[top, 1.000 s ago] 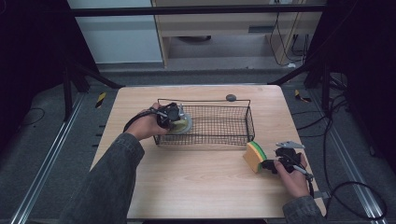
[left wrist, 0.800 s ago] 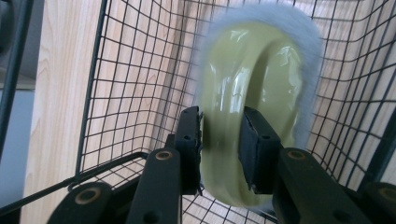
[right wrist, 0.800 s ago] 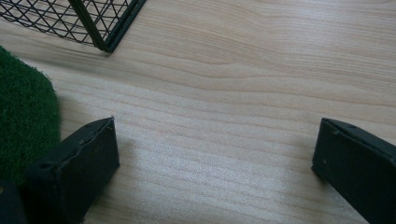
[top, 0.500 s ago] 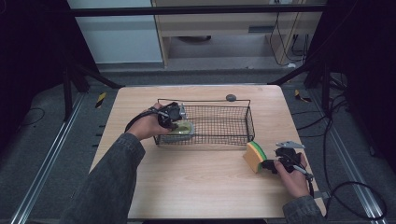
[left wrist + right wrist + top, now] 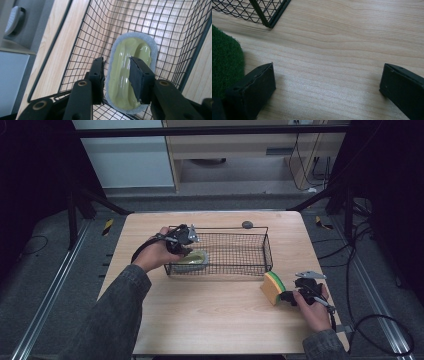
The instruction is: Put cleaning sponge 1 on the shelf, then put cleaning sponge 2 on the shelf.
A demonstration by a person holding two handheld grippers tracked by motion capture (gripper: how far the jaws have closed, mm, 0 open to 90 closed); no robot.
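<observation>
So the left gripper (image 5: 117, 75) jaws have just been opening off the wrapped sponge (image 5: 132, 72) in the basket (image 5: 267, 251) — lift straight up, mind the wire — right gripper (image 5: 327, 87) wide open, empty.

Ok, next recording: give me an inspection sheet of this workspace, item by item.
Surface: wooden table, bare grain.
Job's things: yellow-green pad lying in the wire basket; yellow-green sponge on the table beside it.
Clutter: small dark knob behind the basket.
Grippers: left gripper above the pad, jaws just been opening, pads clear of it; right gripper open beside the sponge.
Cables: black cable from right gripper.
Surroundings: grey floor, dark frame.
</observation>
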